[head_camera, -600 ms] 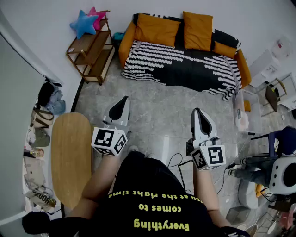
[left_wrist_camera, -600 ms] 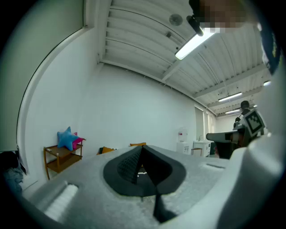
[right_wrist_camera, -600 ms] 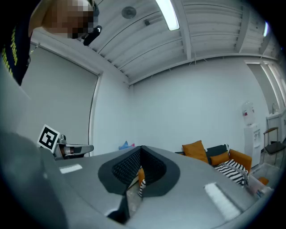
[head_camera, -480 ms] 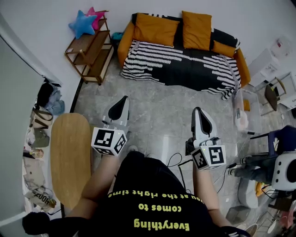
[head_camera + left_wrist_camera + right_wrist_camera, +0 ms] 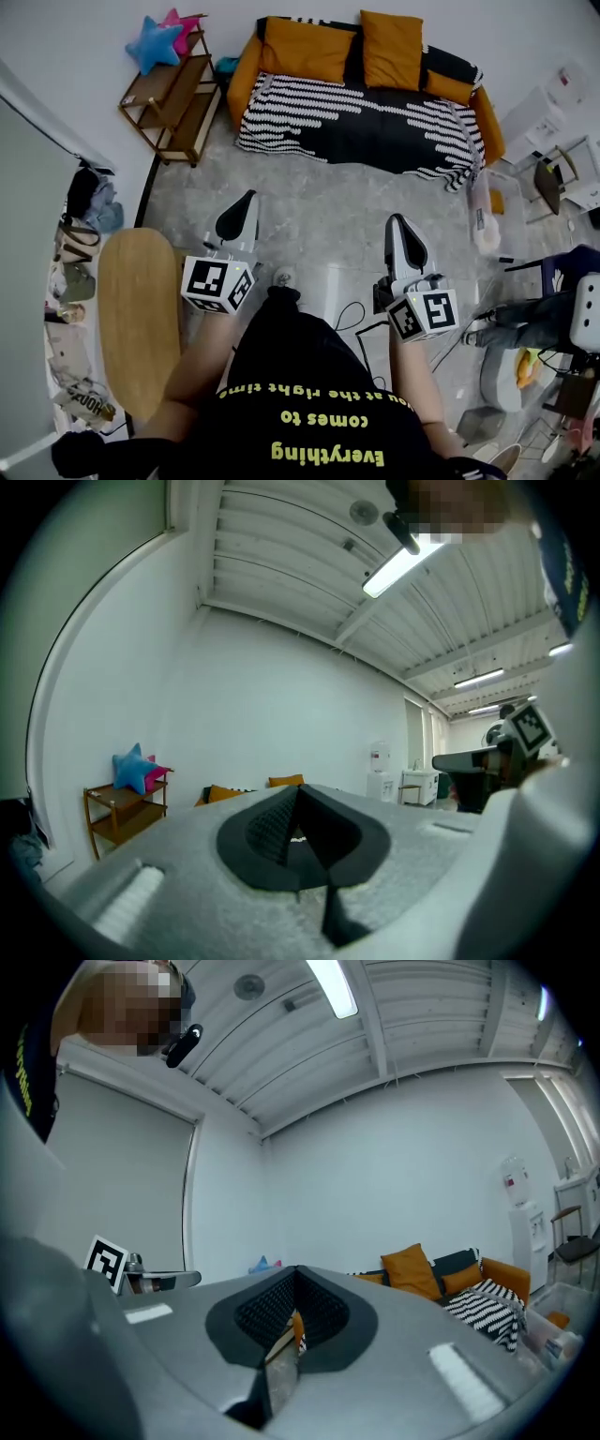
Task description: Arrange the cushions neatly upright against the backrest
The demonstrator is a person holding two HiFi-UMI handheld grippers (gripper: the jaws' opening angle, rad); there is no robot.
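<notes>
The sofa (image 5: pixel 361 117), with its black-and-white striped cover, stands against the far wall. A wide orange cushion (image 5: pixel 309 53) leans on the backrest at the left. A second cushion (image 5: pixel 392 47) stands upright beside it, and a small one (image 5: pixel 452 86) lies near the right arm. My left gripper (image 5: pixel 247 199) and right gripper (image 5: pixel 397 223) are held over the floor well short of the sofa, both shut and empty. In the right gripper view the cushions (image 5: pixel 412 1270) show past the shut jaws of the right gripper (image 5: pixel 293 1283). The left gripper (image 5: pixel 298 801) points toward the wall.
A wooden shelf (image 5: pixel 169 98) with a blue star pillow (image 5: pixel 153 44) stands left of the sofa. An oval wooden table (image 5: pixel 139 319) is at my left, with bags and clothes (image 5: pixel 82 202) beyond it. Cables (image 5: pixel 361 323) lie on the floor. A chair (image 5: pixel 553 183) and a white machine (image 5: pixel 589 314) stand at the right.
The sofa and shelf sit a little higher and further left in the head view. Both grippers keep the same pose and stay shut.
</notes>
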